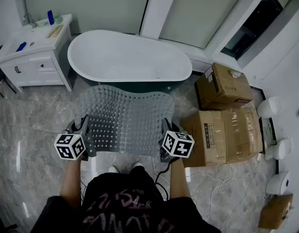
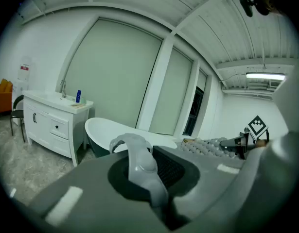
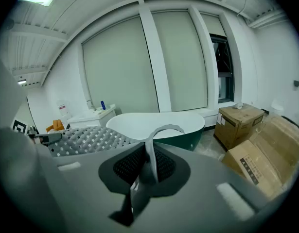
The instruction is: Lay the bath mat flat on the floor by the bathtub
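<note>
Grey translucent studded rubber bath mat point(image 1: 127, 116): judged soft, floppy, light. Near corners pinched by left gripper point(image 1: 85, 130) and right gripper point(image 1: 167, 131); corner hold judged adequate.

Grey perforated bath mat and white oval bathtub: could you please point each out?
Grey perforated bath mat point(image 1: 127, 118), head view, its middle.
White oval bathtub point(image 1: 130, 57), head view, its inner basin.

Black shirt point(image 1: 108, 188), pink print point(image 1: 125, 201), white shoes point(image 1: 113, 169)
</note>
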Tool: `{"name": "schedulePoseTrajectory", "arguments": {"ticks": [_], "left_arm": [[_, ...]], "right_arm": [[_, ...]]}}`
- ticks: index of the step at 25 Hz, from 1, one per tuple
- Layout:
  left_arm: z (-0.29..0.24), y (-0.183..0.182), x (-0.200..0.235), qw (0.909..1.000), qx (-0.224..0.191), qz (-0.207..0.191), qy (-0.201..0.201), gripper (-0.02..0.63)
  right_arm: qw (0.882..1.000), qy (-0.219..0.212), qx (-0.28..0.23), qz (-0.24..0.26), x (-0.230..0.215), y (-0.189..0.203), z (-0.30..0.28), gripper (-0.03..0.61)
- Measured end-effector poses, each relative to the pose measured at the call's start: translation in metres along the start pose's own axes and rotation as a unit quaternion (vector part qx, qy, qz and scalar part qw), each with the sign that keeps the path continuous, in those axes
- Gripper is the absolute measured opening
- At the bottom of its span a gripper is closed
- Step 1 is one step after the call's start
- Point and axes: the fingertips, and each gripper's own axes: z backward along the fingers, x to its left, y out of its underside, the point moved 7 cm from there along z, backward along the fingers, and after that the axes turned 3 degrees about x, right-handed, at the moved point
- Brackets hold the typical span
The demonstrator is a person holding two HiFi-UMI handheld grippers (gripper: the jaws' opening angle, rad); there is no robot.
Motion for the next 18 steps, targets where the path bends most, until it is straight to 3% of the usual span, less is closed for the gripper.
{"name": "schedulePoseTrajectory", "arguments": {"ticks": [18], "left_arm": [[0.0037, 0.0045, -0.0006, 0.9999, 0.008, -0.006, 0.012, 0.020]], "right_arm": [[1.000, -0.006, -0.002, -0.004, 0.0071, 0.0026, -0.0001, 0.051]]}}
